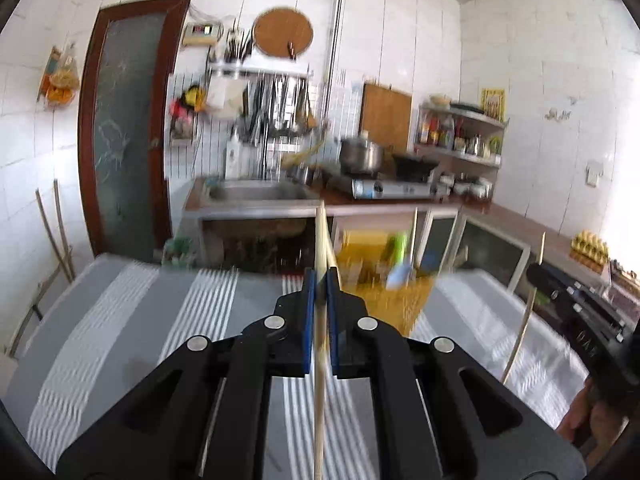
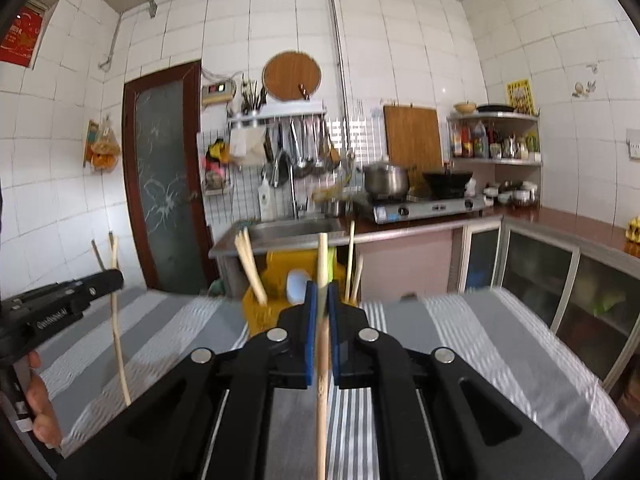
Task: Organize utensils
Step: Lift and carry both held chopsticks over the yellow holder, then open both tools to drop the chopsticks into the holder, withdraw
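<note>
Wooden chopsticks [image 1: 320, 360]: two in left gripper [image 1: 320, 280], one [image 2: 322, 360] in right gripper [image 2: 322, 294].

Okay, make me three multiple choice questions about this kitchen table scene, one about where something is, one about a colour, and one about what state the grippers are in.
1. Where does the utensil holder stand?
A. far edge of the striped tablecloth
B. in the sink
C. on the stove

2. What colour is the utensil holder?
A. red
B. yellow
C. white

3. What is the right gripper doing?
A. open, empty
B. shut on a wooden chopstick
C. shut on a spoon

Answers: 1 A, it stands on the cloth beyond both grippers; 2 B, its plastic wall is yellow; 3 B, the blue pads clamp the stick, as the left gripper clamps its chopsticks.
</note>
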Motion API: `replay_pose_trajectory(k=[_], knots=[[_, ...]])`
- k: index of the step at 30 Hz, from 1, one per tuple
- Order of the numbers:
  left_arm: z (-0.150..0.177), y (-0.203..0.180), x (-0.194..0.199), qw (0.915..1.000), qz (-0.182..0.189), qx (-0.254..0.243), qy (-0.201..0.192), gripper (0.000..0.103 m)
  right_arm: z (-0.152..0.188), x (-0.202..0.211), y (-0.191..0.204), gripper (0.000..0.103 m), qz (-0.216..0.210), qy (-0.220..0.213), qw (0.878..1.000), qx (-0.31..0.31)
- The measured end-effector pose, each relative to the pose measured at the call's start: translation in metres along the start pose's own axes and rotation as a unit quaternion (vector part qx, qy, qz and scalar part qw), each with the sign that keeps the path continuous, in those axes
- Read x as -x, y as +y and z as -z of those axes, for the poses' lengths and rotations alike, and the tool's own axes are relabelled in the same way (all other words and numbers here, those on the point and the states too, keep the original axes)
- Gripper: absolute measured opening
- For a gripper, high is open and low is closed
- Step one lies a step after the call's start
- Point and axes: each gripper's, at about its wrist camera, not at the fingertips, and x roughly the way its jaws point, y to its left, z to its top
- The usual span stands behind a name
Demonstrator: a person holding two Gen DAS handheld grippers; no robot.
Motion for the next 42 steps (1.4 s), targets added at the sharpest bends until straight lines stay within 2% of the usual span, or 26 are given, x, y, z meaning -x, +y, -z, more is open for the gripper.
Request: replay_pose_trajectory(k=[4, 8, 13, 15, 20, 24, 29, 30, 31, 32, 33, 34, 35, 40, 42], knots=[[-0.049, -0.012, -0.015, 0.9986, 0.001, 0.0, -0.053, 0.005, -0.035, -0.023, 0.002, 0.006, 0.009, -0.038, 0.999, 0.004], [-0.082, -0.024, -0.045, 0.9961, -0.003, 0.009, -0.088, 0.005, -0.066, -0.059, -0.001, 0.006, 0.017, -0.076, 0.997, -0.003], [-0.102, -0.037, -0.091, 0.9932, -0.008, 0.013, -0.116, 0.005, -0.08, -0.097, -0.005, 0.006, 0.031, -0.118, 0.992, -0.013], [-0.102, -0.041, -0.113, 0.9923, -0.013, 0.014, -0.123, 0.005, -0.077, -0.112, -0.006, 0.006, 0.033, -0.119, 0.992, -0.015], [-0.083, -0.04, -0.158, 0.9933, -0.012, 0.026, -0.112, 0.005, -0.061, -0.15, -0.011, 0.006, 0.034, -0.105, 0.994, -0.011], [-0.053, -0.036, -0.195, 0.9972, -0.018, 0.031, -0.065, 0.005, -0.039, -0.163, -0.012, 0.006, 0.031, -0.075, 0.997, -0.001], [-0.034, -0.029, -0.206, 0.9988, -0.034, 0.015, -0.033, 0.007, -0.024, -0.169, -0.013, 0.007, 0.03, -0.026, 0.999, 0.021], [-0.035, -0.027, -0.204, 0.9988, -0.036, 0.014, -0.029, 0.009, -0.025, -0.17, -0.013, 0.007, 0.028, -0.016, 0.999, 0.023], [-0.039, -0.025, -0.199, 0.9991, -0.036, 0.012, -0.021, 0.021, -0.028, -0.172, -0.012, 0.008, 0.025, 0.005, 0.999, 0.028], [-0.041, -0.023, -0.194, 0.9991, -0.036, 0.011, -0.019, 0.038, -0.03, -0.171, -0.01, 0.016, 0.026, 0.02, 0.999, 0.034], [-0.045, -0.021, -0.183, 0.9989, -0.041, 0.011, -0.02, 0.046, -0.034, -0.167, -0.01, 0.028, 0.034, 0.028, 0.998, 0.04], [-0.049, -0.019, -0.171, 0.9985, -0.047, 0.008, -0.026, 0.059, -0.036, -0.162, -0.01, 0.066, 0.04, 0.031, 0.998, 0.041], [-0.052, -0.017, -0.157, 0.998, -0.054, 0.004, -0.034, 0.068, -0.039, -0.156, -0.011, 0.072, 0.045, 0.029, 0.998, 0.04], [-0.055, -0.006, -0.095, 0.9963, -0.071, -0.014, -0.046, 0.096, -0.043, -0.108, -0.014, 0.074, 0.045, 0.041, 0.997, 0.042], [-0.048, -0.001, -0.065, 0.9953, -0.079, -0.024, -0.05, 0.098, -0.037, -0.086, -0.017, 0.085, 0.046, 0.042, 0.997, 0.04]])
